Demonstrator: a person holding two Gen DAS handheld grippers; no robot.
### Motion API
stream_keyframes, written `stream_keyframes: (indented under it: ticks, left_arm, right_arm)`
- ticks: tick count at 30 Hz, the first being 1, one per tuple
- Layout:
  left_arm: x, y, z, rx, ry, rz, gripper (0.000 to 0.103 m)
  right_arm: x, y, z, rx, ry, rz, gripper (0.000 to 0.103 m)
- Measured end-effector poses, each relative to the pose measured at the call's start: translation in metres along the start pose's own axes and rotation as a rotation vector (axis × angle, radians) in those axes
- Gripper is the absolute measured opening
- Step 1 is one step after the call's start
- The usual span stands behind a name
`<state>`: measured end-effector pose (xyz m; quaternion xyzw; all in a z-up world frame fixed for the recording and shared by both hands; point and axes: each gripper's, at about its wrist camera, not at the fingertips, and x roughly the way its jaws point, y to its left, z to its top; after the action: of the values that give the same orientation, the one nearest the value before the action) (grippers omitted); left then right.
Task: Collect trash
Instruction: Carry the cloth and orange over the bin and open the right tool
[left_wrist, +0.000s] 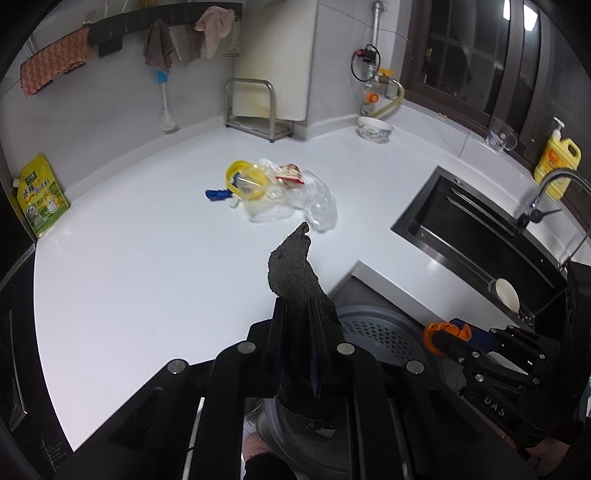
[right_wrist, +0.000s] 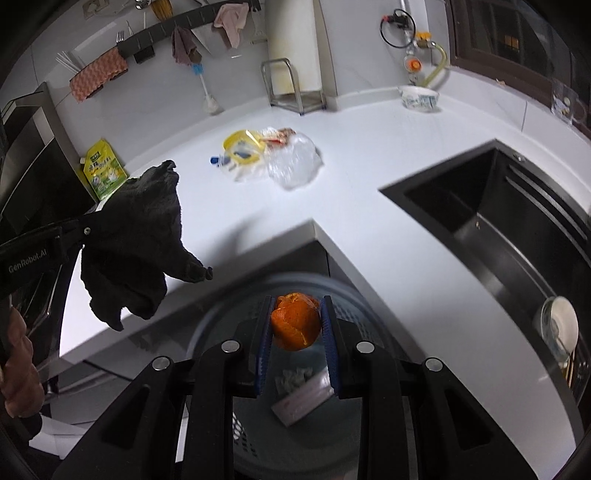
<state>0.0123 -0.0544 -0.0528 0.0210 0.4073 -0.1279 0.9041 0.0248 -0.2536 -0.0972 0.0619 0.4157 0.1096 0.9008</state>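
My left gripper (left_wrist: 299, 314) has its jaws clamped on a limp, coarse black rag (left_wrist: 295, 273). My right gripper (right_wrist: 295, 325) pinches dimpled orange peel (right_wrist: 295, 321) over the perforated grey bin (right_wrist: 229, 325); crinkled clear plastic (right_wrist: 295, 162) lies on the white tabletop (right_wrist: 369, 155) at twelve o'clock.

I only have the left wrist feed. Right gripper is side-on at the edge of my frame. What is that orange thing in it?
Observer: An orange peel, pinched between the blue pads of the right gripper.
Operator: Where is it relative to the bin?
Observer: Directly above the grey perforated bin, which sits below the counter edge.
Operator: Anything in the bin yet?
Observer: Yes, a flat carton and some pale scraps lie at the bottom.
Operator: My black rag, is it over the bin too?
Observer: Not from here; the black rag hangs from the left gripper over the white counter.
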Motion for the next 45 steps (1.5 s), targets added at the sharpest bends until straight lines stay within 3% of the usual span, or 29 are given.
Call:
stream_keyframes:
  ticks: [12, 33, 38, 39, 41, 42, 45]
  left_arm:
    - [0.025, -0.023, -0.045, 0.021, 0.074, -0.018, 0.012]
    - [0.061, -0.013, -0.077, 0.022, 0.187, 0.005, 0.013]
    - [0.059, -0.01, -0.079, 0.023, 0.186, 0.026, 0.024]
    - [0.058, -0.009, -0.079, 0.021, 0.182, 0.032, 0.03]
    - [0.056, -0.008, -0.078, 0.018, 0.171, 0.047, 0.045]
    - [0.054, -0.007, -0.077, 0.015, 0.162, 0.053, 0.053]
    - [0.05, -0.004, -0.076, 0.01, 0.153, 0.062, 0.053]
  right_arm:
    - [0.011, -0.02, -0.036, 0.029, 0.072, 0.001, 0.025]
    - [0.053, -0.018, -0.053, 0.052, 0.192, 0.026, 0.025]
    - [0.058, -0.019, -0.056, 0.053, 0.206, 0.016, 0.031]
    - [0.058, -0.019, -0.056, 0.052, 0.206, 0.014, 0.034]
    - [0.057, -0.02, -0.055, 0.056, 0.197, 0.008, 0.051]
    - [0.055, -0.021, -0.054, 0.058, 0.188, 0.007, 0.052]
    - [0.052, -0.021, -0.052, 0.056, 0.174, 0.005, 0.052]
